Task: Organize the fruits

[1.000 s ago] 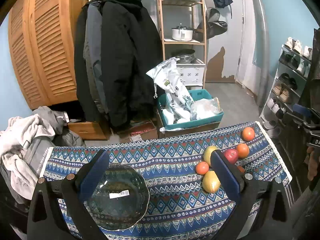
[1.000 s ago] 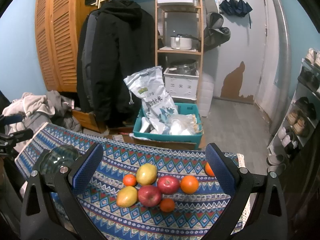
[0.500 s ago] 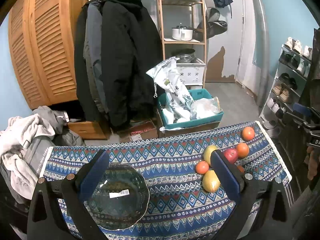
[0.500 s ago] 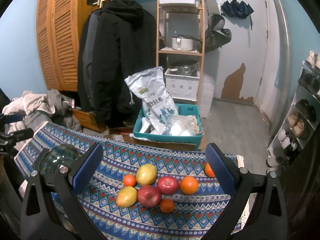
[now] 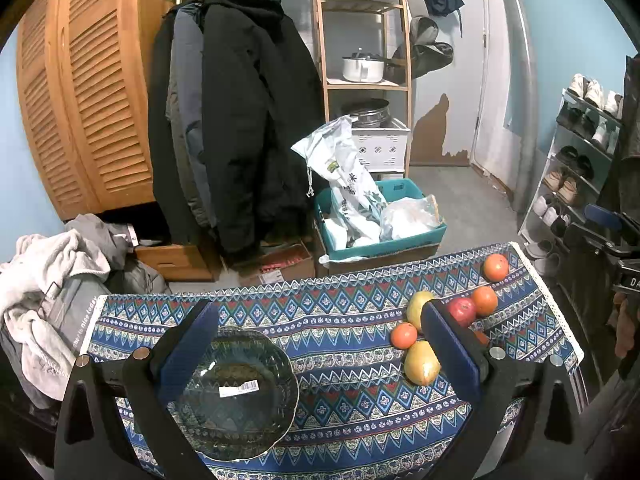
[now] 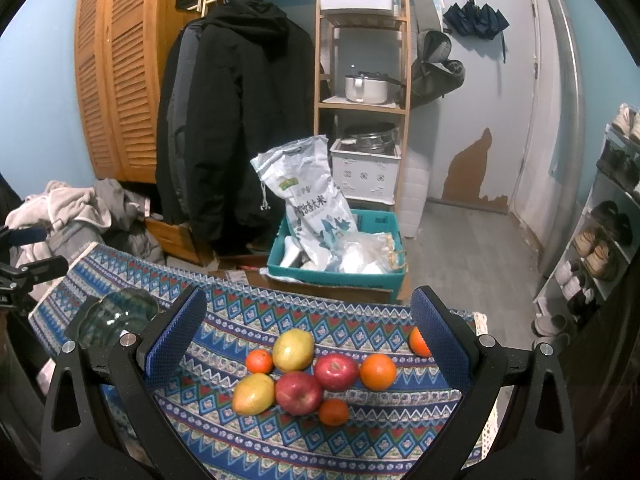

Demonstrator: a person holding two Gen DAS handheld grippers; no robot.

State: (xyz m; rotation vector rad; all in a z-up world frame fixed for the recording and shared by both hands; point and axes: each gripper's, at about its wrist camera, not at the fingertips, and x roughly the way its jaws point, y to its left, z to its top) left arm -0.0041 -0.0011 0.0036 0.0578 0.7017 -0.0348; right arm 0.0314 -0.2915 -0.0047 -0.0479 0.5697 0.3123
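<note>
the bench [image 5: 344, 392], covered in a blue patterned woven cloth, fills the lower half of both views. in the left wrist view the left gripper [image 5: 316, 352] hangs above it with its blue-padded fingers wide apart and nothing between them; in the right wrist view the right gripper [image 6: 308, 340] hangs likewise, fingers spread wide and holding nothing. a round clear glass bowl with a white barcode sticker [image 5: 236, 392] sits on the bench at lower left of the left wrist view, partly behind the left finger. the fruit lies in a loose cluster at lower centre of the right wrist view: a yellow-green pear [image 6: 293, 350] at the back, a yellow mango [image 6: 253, 394] at left, a dark red apple [image 6: 298, 393] beside it, touching a second red apple [image 6: 336, 371], then a large orange [image 6: 377, 371] to the right. a small tangerine [image 6: 259, 361] sits left of the pear, another small tangerine [image 6: 333, 412] in front of the apples, and one more orange [image 6: 418, 342] lies apart at right, half hidden by the right finger.
</note>
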